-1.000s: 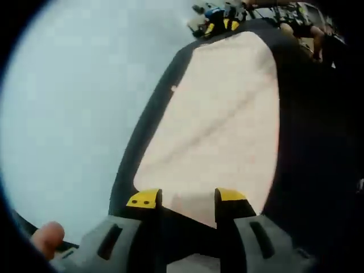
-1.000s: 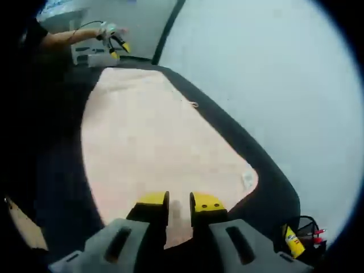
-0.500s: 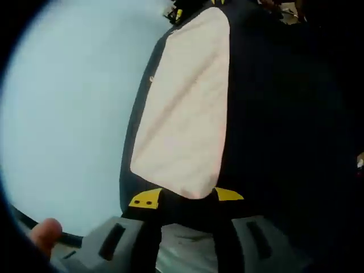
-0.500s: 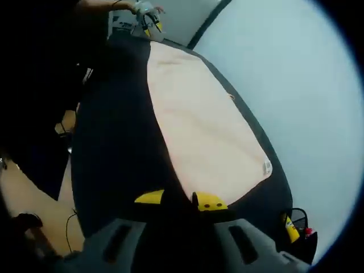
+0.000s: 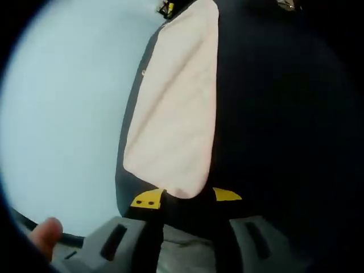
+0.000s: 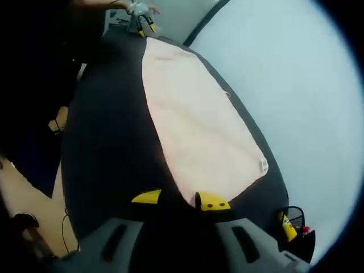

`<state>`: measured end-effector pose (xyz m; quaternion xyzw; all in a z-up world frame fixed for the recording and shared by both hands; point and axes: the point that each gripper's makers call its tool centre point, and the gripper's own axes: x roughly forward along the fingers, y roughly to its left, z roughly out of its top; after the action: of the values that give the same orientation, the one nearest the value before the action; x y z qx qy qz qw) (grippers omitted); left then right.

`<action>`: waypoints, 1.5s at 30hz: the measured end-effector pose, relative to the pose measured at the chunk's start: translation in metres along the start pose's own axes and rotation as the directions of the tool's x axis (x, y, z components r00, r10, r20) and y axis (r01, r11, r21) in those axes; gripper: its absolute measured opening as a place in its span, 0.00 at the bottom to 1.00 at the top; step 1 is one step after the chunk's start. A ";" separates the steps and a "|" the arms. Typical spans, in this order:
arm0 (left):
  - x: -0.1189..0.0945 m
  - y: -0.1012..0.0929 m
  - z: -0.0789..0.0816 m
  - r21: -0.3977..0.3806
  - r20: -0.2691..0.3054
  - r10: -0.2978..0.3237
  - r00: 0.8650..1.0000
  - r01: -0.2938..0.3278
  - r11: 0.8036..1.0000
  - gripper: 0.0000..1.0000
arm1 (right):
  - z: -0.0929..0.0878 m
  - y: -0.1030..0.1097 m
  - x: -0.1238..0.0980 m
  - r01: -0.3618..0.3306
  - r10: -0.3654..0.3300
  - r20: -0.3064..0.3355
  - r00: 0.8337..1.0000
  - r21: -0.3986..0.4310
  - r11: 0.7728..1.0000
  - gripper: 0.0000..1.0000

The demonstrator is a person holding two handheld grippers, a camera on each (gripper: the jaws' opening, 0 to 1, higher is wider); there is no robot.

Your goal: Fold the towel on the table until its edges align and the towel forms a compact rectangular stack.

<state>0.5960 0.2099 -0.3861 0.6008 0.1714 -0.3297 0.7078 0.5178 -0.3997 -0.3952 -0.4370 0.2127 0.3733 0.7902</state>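
Note:
A long pale peach towel (image 5: 176, 114) lies flat on a black table (image 5: 273, 142). In the left gripper view, my left gripper (image 5: 187, 197) is open, and the towel's near corner reaches just between its yellow tips. In the right gripper view, the same towel (image 6: 199, 125) runs away from me, with a white tag (image 6: 263, 165) at its right corner. My right gripper (image 6: 179, 200) is open at the towel's other near corner. At the towel's far end, the left gripper (image 6: 139, 14) shows in a person's hand. The right gripper (image 5: 166, 7) appears tiny at the top.
A pale blue-grey surface lies beyond the table's long edge (image 6: 250, 122) in both views. A dark holder with a yellow bottle (image 6: 289, 225) sits at the lower right of the right gripper view. The black table (image 6: 108, 142) has wide bare room beside the towel.
Both cameras have pulled back and rolled. The towel's ends, which lay under the jaws, now just reach their tips. The right jaws stand a little wider apart.

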 end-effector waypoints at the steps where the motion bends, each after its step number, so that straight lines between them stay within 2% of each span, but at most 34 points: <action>1: 0.000 0.000 0.001 -0.001 0.001 0.000 1.000 0.000 1.000 0.27 | 0.001 -0.001 0.000 0.004 -0.004 0.002 1.000 0.000 1.000 0.21; 6: 0.005 -0.005 0.000 0.028 -0.007 -0.001 1.000 0.001 1.000 0.24 | 0.003 0.002 0.001 0.006 -0.006 0.002 1.000 -0.027 1.000 0.21; 9: 0.009 -0.007 0.000 0.040 -0.015 0.001 1.000 0.000 0.999 0.18 | 0.001 -0.003 0.005 0.026 -0.026 0.008 1.000 -0.035 0.999 0.20; 12: 0.014 -0.008 -0.001 0.077 -0.016 0.012 1.000 -0.011 0.997 0.13 | -0.001 -0.006 0.012 0.060 -0.058 0.020 0.998 -0.089 0.994 0.19; 15: 0.015 -0.009 0.004 0.079 -0.041 0.003 0.999 0.001 0.997 0.07 | 0.002 -0.009 0.016 0.094 -0.090 0.033 0.995 -0.157 0.983 0.15; 18: 0.016 -0.008 0.001 0.105 -0.055 0.007 0.998 -0.001 0.994 0.04 | -0.002 -0.010 0.023 0.124 -0.128 0.004 0.992 -0.290 0.949 0.05; 22: 0.008 -0.011 -0.002 0.059 -0.101 0.000 0.995 0.006 0.998 0.01 | 0.000 -0.008 0.017 0.132 -0.133 0.012 0.991 -0.261 0.956 0.03; 26: -0.009 -0.019 -0.007 0.094 -0.119 -0.005 0.993 0.016 0.995 0.00 | -0.004 0.003 -0.002 0.109 -0.108 0.016 0.994 -0.226 0.968 0.01; 29: -0.024 -0.024 -0.003 0.076 -0.120 -0.010 0.993 0.019 0.997 0.00 | -0.005 0.007 -0.014 0.101 -0.102 0.009 0.995 -0.212 0.972 0.01; 32: -0.039 -0.030 -0.001 0.075 -0.131 -0.012 0.991 0.022 0.997 0.00 | 0.000 0.011 -0.024 0.096 -0.091 0.031 0.995 -0.204 0.974 0.00; 39: -0.090 -0.044 0.021 0.040 -0.071 -0.011 0.997 0.014 0.999 0.00 | 0.005 0.014 -0.047 0.101 -0.092 0.067 0.994 -0.161 0.982 0.00; 41: -0.105 -0.041 0.025 0.041 -0.056 0.020 0.998 -0.017 0.999 0.00 | 0.006 0.014 -0.054 0.106 -0.095 0.079 0.992 -0.147 0.984 0.00; 42: -0.107 -0.036 0.020 0.041 -0.055 0.030 0.998 -0.028 0.999 0.00 | 0.007 0.014 -0.056 0.104 -0.092 0.086 0.992 -0.142 0.984 0.00; 45: -0.126 -0.030 0.022 0.037 -0.052 0.054 0.997 -0.052 0.998 0.00 | 0.011 0.019 -0.069 0.104 -0.093 0.088 0.992 -0.138 0.985 0.00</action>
<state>0.4810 0.2195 -0.3233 0.6261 0.1683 -0.2974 0.7009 0.4601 -0.4122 -0.3539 -0.4868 0.1315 0.3654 0.7824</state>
